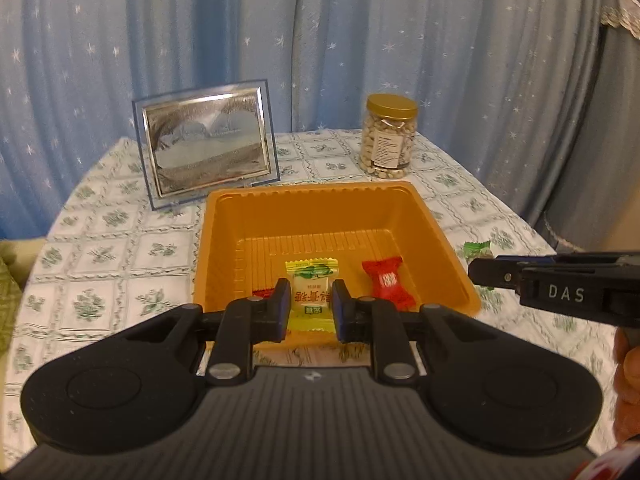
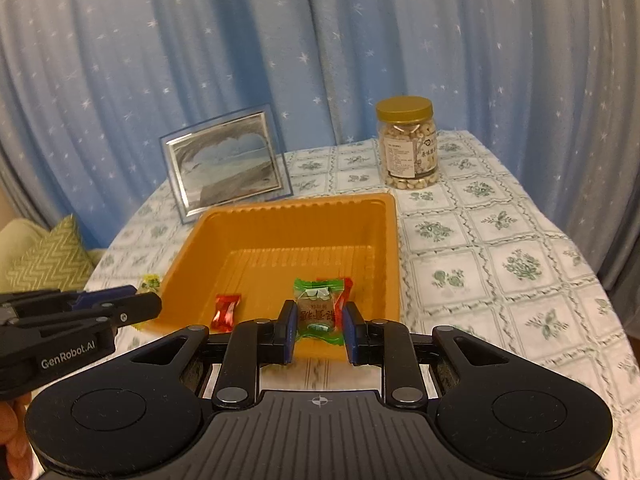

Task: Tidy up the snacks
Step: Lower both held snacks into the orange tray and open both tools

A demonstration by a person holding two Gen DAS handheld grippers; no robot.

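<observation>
An orange plastic tray (image 1: 320,200) (image 2: 288,216) sits mid-table. My left gripper (image 1: 311,304) is shut on a yellow-wrapped candy (image 1: 312,292) held over the tray's near edge. My right gripper (image 2: 319,326) is shut on a green-wrapped candy (image 2: 318,308), also over the near edge. In the tray lie a red candy (image 1: 387,282) on the right and another red candy (image 2: 226,311), half hidden behind my left finger in the left wrist view (image 1: 262,292). The right gripper shows at the right of the left wrist view (image 1: 484,272); the left gripper shows at the left of the right wrist view (image 2: 136,304).
A framed picture (image 1: 208,148) stands behind the tray at the left. A jar of nuts (image 1: 388,136) with a gold lid stands at the back right. The table has a floral cloth (image 2: 500,264); a blue curtain hangs behind. A green cushion (image 2: 48,256) lies at the left.
</observation>
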